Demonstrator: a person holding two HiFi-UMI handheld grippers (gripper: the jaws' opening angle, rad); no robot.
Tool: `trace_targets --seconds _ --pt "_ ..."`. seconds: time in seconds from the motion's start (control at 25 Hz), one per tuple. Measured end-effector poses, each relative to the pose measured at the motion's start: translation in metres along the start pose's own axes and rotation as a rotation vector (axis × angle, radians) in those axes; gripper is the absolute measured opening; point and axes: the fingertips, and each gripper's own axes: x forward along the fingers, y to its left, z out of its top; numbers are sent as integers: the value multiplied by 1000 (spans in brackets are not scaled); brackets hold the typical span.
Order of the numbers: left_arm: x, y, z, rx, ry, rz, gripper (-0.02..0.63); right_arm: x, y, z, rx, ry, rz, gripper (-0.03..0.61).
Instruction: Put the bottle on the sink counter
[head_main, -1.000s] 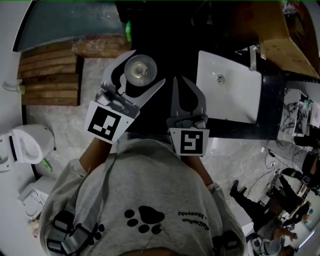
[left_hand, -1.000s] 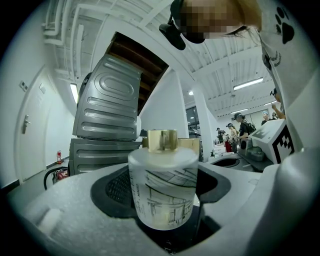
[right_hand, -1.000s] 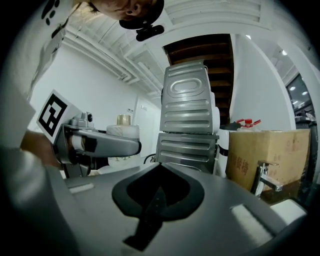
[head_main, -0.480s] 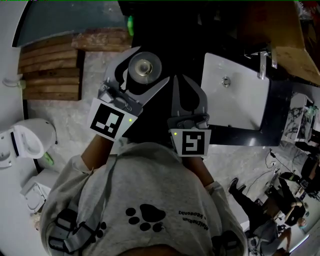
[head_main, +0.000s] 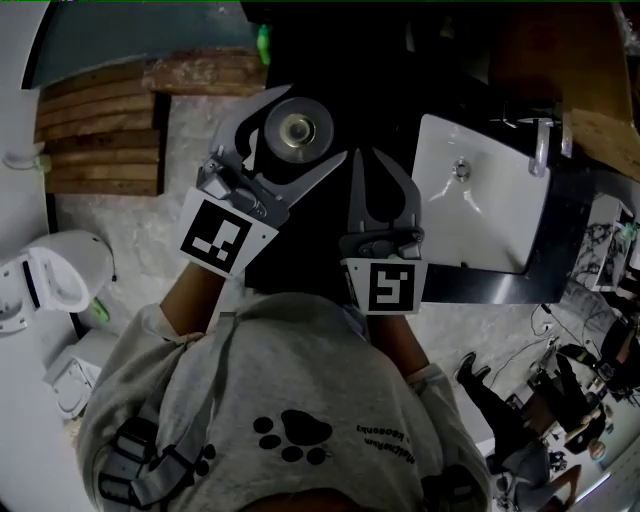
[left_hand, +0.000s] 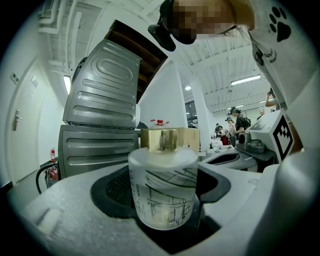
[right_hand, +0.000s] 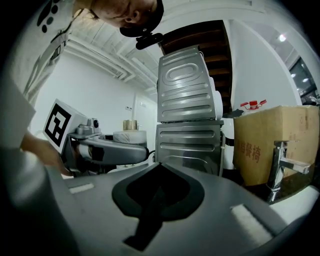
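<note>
My left gripper (head_main: 296, 131) is shut on a frosted glass bottle (left_hand: 163, 187) with a gold cap (left_hand: 159, 139) and a line drawing on its side. In the head view the bottle (head_main: 298, 129) shows from above between the jaws, left of the white sink (head_main: 480, 200). My right gripper (head_main: 381, 176) is shut with nothing in it, just right of the bottle. In the right gripper view the bottle (right_hand: 129, 135) shows at the left, and the faucet (right_hand: 280, 169) stands at the right.
A dark counter (head_main: 560, 255) surrounds the sink. Stacked grey machines (right_hand: 189, 117) and a cardboard box (right_hand: 267, 140) stand ahead. A toilet (head_main: 45, 290) and wooden planks (head_main: 95, 140) lie to the left on the floor. People (head_main: 540, 400) stand at the lower right.
Both grippers with the bottle have shifted right and a little forward, and the sink has drawn closer in the head view.
</note>
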Motion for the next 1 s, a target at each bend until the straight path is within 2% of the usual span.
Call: trace_targets --seconds 1.0 --pt "47 41 -41 -2 12 -76 341 47 -23 -30 10 47 -34 3"
